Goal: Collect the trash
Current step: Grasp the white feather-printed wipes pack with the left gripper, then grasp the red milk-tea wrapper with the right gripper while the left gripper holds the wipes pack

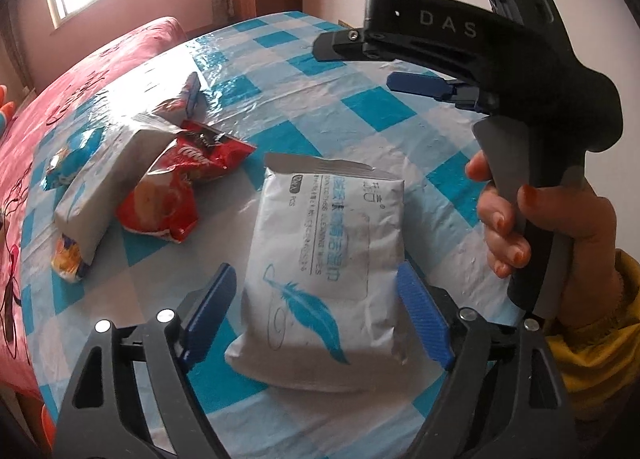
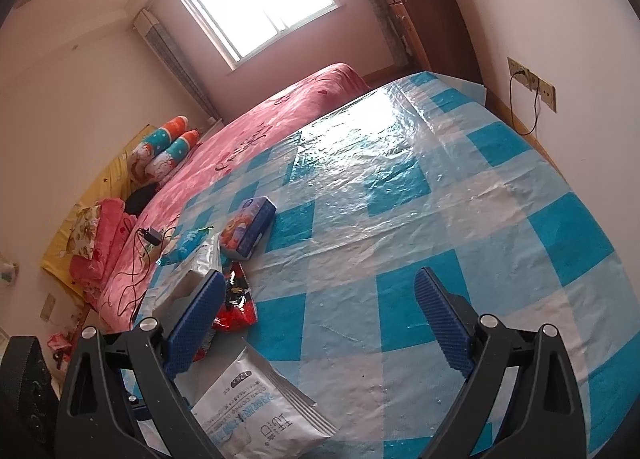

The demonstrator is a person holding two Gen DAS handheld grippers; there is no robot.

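Observation:
A white wipes pack with a blue feather print (image 1: 320,267) lies on the blue-and-white checked sheet (image 1: 360,107). My left gripper (image 1: 316,291) is open, its blue fingers on either side of the pack with gaps on both sides. A red snack bag (image 1: 180,187), a second white pack (image 1: 104,179) and a small blue-and-orange box (image 1: 192,95) lie to the left. My right gripper (image 2: 320,319) is open and empty above the sheet; it also shows in the left wrist view (image 1: 360,63), held by a hand. The wipes pack (image 2: 260,407) lies at its lower left.
A blue packet (image 1: 68,163) lies at the sheet's left edge. The pink bedspread (image 2: 280,111) with cushions, a charger and a cable lies beyond. A wooden cabinet (image 2: 424,7) and wall sockets (image 2: 532,83) stand at the right wall.

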